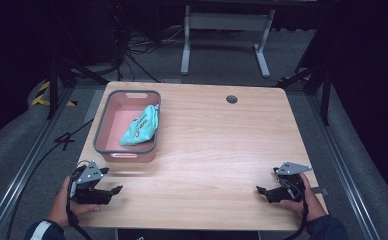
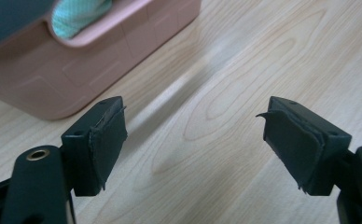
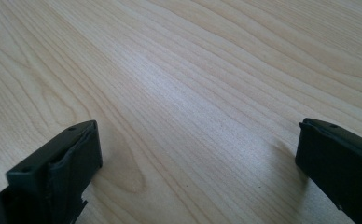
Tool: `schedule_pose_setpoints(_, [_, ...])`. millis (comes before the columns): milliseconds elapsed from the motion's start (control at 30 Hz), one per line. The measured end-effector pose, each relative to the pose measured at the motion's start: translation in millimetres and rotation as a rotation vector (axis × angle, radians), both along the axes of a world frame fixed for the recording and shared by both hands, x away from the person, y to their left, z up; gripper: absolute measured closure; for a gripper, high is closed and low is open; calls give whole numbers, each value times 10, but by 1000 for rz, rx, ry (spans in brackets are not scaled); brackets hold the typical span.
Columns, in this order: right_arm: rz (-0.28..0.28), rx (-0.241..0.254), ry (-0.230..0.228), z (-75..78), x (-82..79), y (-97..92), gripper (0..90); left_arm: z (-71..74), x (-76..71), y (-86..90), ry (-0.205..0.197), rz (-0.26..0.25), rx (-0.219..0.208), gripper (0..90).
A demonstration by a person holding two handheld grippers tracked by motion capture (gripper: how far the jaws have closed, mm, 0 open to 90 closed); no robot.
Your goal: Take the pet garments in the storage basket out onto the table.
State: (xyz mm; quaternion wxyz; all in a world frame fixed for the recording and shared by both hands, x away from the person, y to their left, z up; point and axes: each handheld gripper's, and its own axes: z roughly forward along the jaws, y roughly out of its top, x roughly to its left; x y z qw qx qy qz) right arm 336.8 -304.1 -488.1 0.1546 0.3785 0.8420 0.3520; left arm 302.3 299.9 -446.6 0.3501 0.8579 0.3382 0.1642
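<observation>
A pink rectangular plastic bin with a grey rim (image 1: 110, 146) stands on the left part of the light wooden table (image 1: 217, 150), and a crumpled turquoise cloth pouch with dark print (image 1: 141, 127) lies inside it, leaning against the bin's right wall. The left gripper (image 1: 118, 189) is held low over the table's near left corner, just in front of the bin's near wall and apart from it, its tips pointing toward the middle of the table. In the left gripper view the jaws stand apart with nothing but bare wood between them; the bin's pink wall (image 2: 90, 60) rises just ahead to the left, and a bit of the turquoise pouch (image 2: 79, 16) shows through its handle slot. The right gripper (image 1: 260, 190) is at the near right corner, well apart from the bin and pouch, tips pointing left; its jaws are spread wide and hold nothing, with only wood grain between them.
</observation>
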Motion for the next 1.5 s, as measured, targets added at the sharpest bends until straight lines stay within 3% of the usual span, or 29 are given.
schedule_pose_setpoints(33, [0, 0, 0, 0, 0, 0, 6, 29, 1, 15, -20, -7, 6, 190])
schedule_pose_setpoints(67, [1, 0, 0, 0, 0, 0, 5, 37, -9, 12, -8, -3, -19, 178])
schedule_pose_setpoints(400, [1, 1, 0, 0, 0, -1, 5, 272, -31, 34, -46, -26, -39, 166])
schedule_pose_setpoints(600, [1, 0, 0, 0, 0, -1, 5, 482, -17, 32, -85, -24, -29, 160])
schedule_pose_setpoints(767, [1, 0, 0, 0, 0, -1, 6, 677, 58, 0, -91, -39, -20, 156])
schedule_pose_setpoints(800, [1, 0, 0, 0, 0, -1, 5, 767, 120, -27, -99, -59, -5, 156])
schedule_pose_setpoints(967, [1, 0, 0, 0, 0, -1, 6, 901, 304, -98, -100, -66, 46, 156])
schedule_pose_setpoints(1067, [2, 0, 0, 0, 0, -2, 6, 945, 427, -151, -83, -83, 48, 157])
schedule_pose_setpoints(1167, [3, -1, 0, 0, -1, -4, 5, 956, 549, -193, -64, -98, 57, 158])
schedule_pose_setpoints(1367, [3, -1, 0, 0, -2, -5, 5, 969, 852, -300, -24, -108, 119, 158])
schedule_pose_setpoints(1500, [4, -1, 0, 0, -2, -5, 5, 962, 1061, -370, -1, -110, 116, 158])
